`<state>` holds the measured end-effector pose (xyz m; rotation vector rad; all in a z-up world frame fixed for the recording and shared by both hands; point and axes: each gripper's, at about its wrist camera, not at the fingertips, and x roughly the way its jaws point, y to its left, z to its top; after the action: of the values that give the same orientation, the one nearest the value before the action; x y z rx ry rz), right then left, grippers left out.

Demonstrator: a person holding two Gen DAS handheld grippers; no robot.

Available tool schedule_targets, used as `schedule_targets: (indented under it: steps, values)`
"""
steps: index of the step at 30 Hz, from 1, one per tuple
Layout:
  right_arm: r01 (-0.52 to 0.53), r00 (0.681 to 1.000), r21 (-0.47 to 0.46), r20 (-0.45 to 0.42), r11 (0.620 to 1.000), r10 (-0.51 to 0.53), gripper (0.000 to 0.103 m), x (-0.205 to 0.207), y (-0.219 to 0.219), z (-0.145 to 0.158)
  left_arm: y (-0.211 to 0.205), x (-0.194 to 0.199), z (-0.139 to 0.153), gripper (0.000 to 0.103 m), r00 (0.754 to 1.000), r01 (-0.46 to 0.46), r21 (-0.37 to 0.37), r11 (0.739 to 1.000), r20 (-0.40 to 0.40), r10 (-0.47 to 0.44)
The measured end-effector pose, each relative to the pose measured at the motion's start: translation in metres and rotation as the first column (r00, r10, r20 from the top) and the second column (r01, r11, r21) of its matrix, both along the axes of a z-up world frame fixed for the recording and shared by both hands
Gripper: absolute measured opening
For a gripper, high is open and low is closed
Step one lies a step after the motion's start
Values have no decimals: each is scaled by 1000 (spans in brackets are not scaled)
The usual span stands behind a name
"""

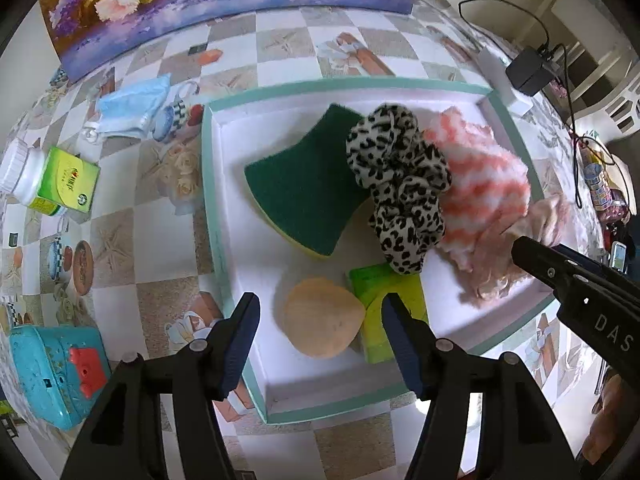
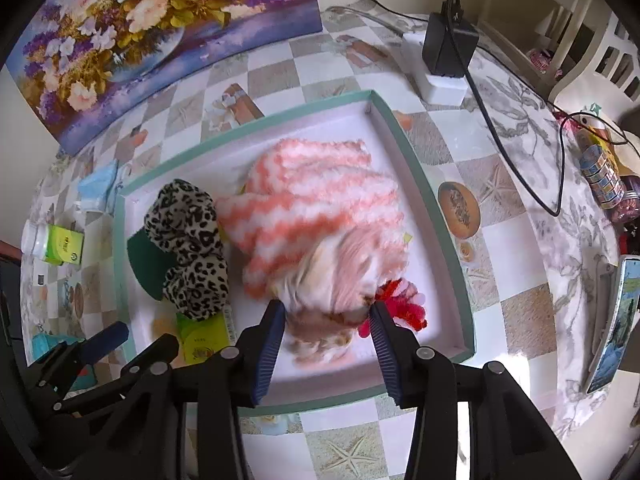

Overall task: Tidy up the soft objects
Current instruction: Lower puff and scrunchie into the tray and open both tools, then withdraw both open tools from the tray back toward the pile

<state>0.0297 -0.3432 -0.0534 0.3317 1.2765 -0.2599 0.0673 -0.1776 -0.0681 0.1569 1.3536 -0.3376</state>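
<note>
Left wrist view: left gripper (image 1: 320, 320) over near corner of teal-rimmed tray (image 1: 224, 264), jaws apart, clamping nothing; tan puff (image 1: 322, 316) lying between the blue pads, touched by neither as far as can be told, green tissue pack (image 1: 384, 312) just beside it under the right-hand pad. Green scouring sponge (image 1: 308, 188) flat on the white tray floor farther in, leopard-print scrunchie (image 1: 400, 188) overlapping its right edge and the tissue pack's far end. Pink-and-white fluffy cloth (image 1: 480, 184) against the scrunchie's right side, pale furry item (image 1: 516, 264) on its near edge. Right gripper (image 1: 528, 248) entering from the right, tip at that furry item. Outside the tray on the checked tablecloth (image 1: 152, 240): blue cloth (image 1: 132, 108), white bottle (image 1: 24, 168) touching green box (image 1: 68, 184), turquoise toy (image 1: 56, 376) at lower left. Floral painting (image 1: 224, 4) leaning at the back

Right wrist view: right gripper (image 2: 328, 320) released, pads either side of the pale furry item (image 2: 340, 276) without pressing it; item blurred, resting partly on the pink-and-white fluffy cloth (image 2: 316, 200). Red fuzzy piece (image 2: 400, 300) just beside the right pad. Leopard-print scrunchie (image 2: 188, 240) to the left over the green scouring sponge (image 2: 144, 260). Black adapter (image 2: 448, 44) on white block beyond the tray (image 2: 440, 208), cable trailing right
</note>
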Motion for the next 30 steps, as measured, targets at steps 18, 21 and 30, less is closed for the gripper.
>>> schedule_targets:
  steps: [18,21,30]
  values:
    - [-32,989,-35,146,999,37,81,6,19,44,83,29,50,95,955,-233,-106,967,163,248]
    - [-36,989,-34,140,999,40,83,10,25,40,107,35,53,95,936,-292,-113,950,169,308]
    - [-73,985,-55,154,996,81,91,21,45,38,167,43,56,102,867,-429,-172,887,195,458]
